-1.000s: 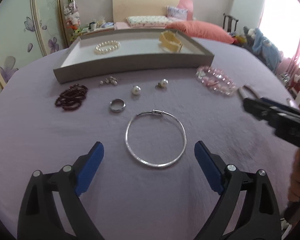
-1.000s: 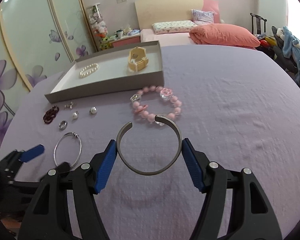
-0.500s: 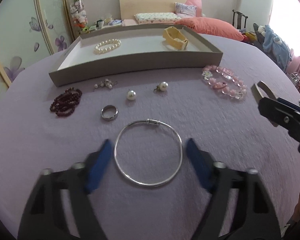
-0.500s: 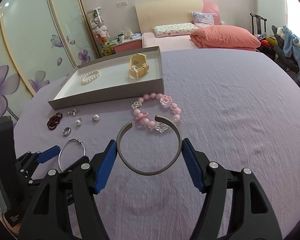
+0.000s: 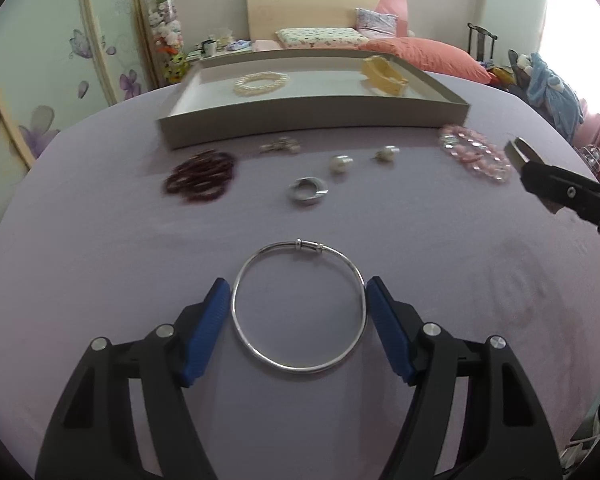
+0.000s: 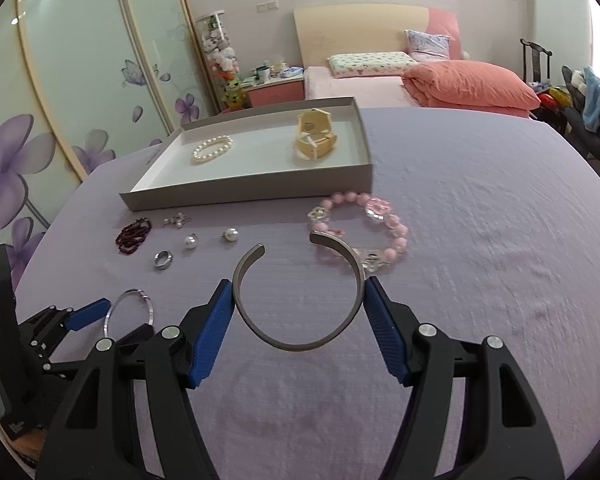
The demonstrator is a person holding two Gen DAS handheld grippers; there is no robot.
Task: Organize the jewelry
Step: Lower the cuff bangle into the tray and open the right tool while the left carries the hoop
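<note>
Where lilac cloth covers the worktop (image 6: 480, 208), our left gripper (image 5: 298, 292) pinches the silver bangle (image 5: 300, 308), right gripper (image 6: 299, 294) clamps the grey cuff (image 6: 296, 300); tray (image 6: 252, 192) near bed (image 6: 380, 80), floral wardrobe (image 6: 60, 120).

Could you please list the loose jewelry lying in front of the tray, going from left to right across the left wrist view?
Dark red bead bracelet → small charm cluster → silver ring → pearl earring → second pearl earring → pink bead bracelet.
</note>
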